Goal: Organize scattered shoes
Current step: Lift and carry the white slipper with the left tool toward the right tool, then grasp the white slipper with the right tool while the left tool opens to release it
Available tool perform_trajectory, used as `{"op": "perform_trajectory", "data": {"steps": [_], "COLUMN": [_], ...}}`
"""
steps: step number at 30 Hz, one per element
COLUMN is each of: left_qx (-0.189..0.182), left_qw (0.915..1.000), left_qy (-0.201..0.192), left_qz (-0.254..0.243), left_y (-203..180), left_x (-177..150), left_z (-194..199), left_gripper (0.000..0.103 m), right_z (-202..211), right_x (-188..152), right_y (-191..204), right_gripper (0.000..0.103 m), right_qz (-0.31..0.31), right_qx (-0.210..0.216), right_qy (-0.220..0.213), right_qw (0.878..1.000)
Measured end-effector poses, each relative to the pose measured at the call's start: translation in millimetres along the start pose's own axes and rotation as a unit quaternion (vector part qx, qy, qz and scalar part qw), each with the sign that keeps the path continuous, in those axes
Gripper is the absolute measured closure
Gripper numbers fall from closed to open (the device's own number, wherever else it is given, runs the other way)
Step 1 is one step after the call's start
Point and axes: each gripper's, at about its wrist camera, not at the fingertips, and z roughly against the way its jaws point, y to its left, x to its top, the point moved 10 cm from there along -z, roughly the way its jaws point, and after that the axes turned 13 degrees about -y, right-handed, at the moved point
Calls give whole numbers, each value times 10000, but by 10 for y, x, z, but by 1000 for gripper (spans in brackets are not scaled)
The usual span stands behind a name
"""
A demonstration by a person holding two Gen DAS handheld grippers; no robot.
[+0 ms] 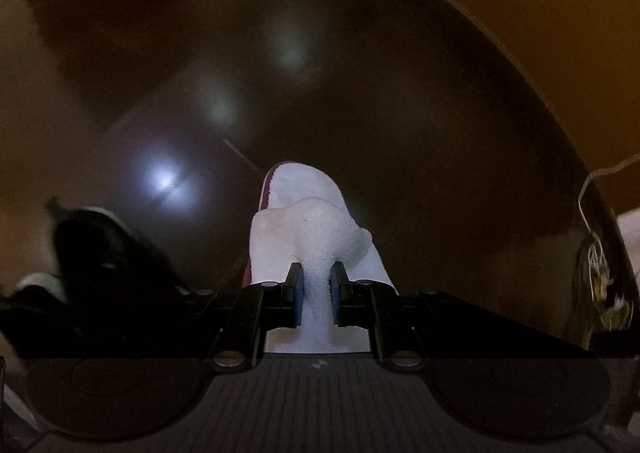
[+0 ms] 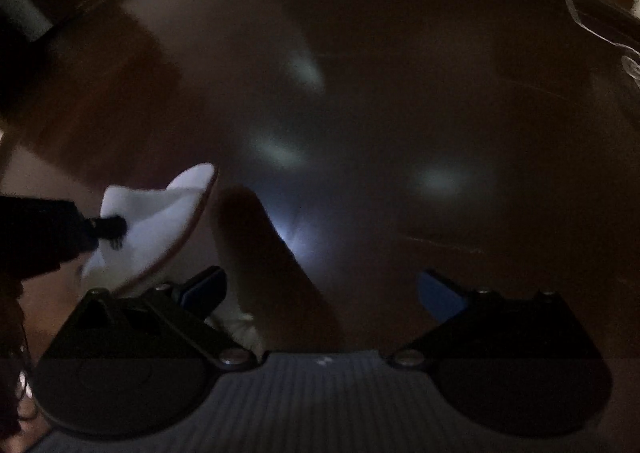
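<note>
Close to us, our left gripper [image 1: 316, 291] has its two fingers squeezed onto the soft white top of a white slipper [image 1: 310, 229]. The cloth is bunched up thin between the blue pads [image 1: 335, 293]. The slipper has a dark red edge along its sole, and its toe points away from us. We think it hangs a little above the floor, but the pictures are dark, so we cannot be sure.

Our right gripper [image 2: 320, 293] is wide open and holds nothing. From the right wrist view, the same slipper sits off to the left, with the dark tip of our other tool pinching it.

To do this step well, we should keep our squeeze steady, because we hold only a fold of soft cloth and it could slip out. We should carry the slipper slowly and keep it level, so it does not swing. Just to the left is a black shoe [image 1: 100, 253] with white trim. If that is where the shoes go, we should set the slipper down beside it, toe the same way, and only then let go.

Farther off is the shiny dark brown floor [image 1: 360, 93] with bright spots of light on it. At the far right, a thin white cord [image 1: 584, 189] lies by the wall. We should stay away from it.
</note>
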Motion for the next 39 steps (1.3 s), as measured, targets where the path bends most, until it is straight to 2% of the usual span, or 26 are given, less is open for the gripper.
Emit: {"op": "perform_trajectory", "data": {"steps": [4, 6, 8, 12, 15, 19, 21, 24, 25, 27, 28, 30, 32, 35, 39], "left_qx": [-210, -269, -355, -430, -373, -417, -431, -465, -498, -575, -579, -548, -375, -179, 113], "left_qw": [9989, 9981, 9961, 9915, 9876, 9853, 9855, 9863, 9869, 9887, 9890, 9910, 9943, 9958, 9970], "left_qy": [269, 335, 526, 969, 1233, 1369, 1370, 1297, 1250, 1144, 1123, 1010, 887, 836, 765], "left_qz": [-307, -439, -617, -761, -898, -931, -902, -904, -888, -782, -768, -688, -462, -312, -101], "left_y": [-512, -639, -822, -992, -985, -969, -917, -861, -836, -747, -818, -727, -489, -239, 153], "left_x": [-423, -548, -811, -1308, -1600, -1808, -1838, -1851, -1855, -1850, -1846, -1820, -1666, -1612, -1563], "left_z": [-335, -417, -568, -821, -990, -1063, -1067, -1038, -979, -840, -831, -690, -628, -628, -575], "left_gripper": [86, 86, 86, 87, 88, 85, 79, 50, 46, 43, 41, 36, 34, 34, 34], "right_z": [-12, -51, -130, -297, -310, -496, -514, -609, -456, -373, -376, -396, -432, -566, -716], "right_x": [-63, -122, -184, -314, -245, -238, -258, -204, -308, -355, -364, -384, -411, -500, -609], "right_y": [-362, -573, -766, -831, -1115, -1191, -1181, -1223, -1079, -919, -853, -740, -607, -343, -199], "right_gripper": [0, 0, 0, 0, 0, 0, 0, 0, 0, 0, 0, 0, 0, 0, 0], "right_qz": [-105, -105, -120, -90, -22, 9, -68, -284, -335, -383, -280, -9, 353, 1165, 1541], "right_qx": [-259, -416, -534, -646, -687, -602, -562, -599, -598, -503, -438, -286, -91, 313, 462], "right_qy": [-54, -73, -58, -21, 83, 207, 251, 312, 303, 297, 315, 357, 413, 549, 685], "right_qw": [9996, 9991, 9985, 9979, 9976, 9980, 9981, 9973, 9972, 9976, 9981, 9990, 9985, 9912, 9846]}}
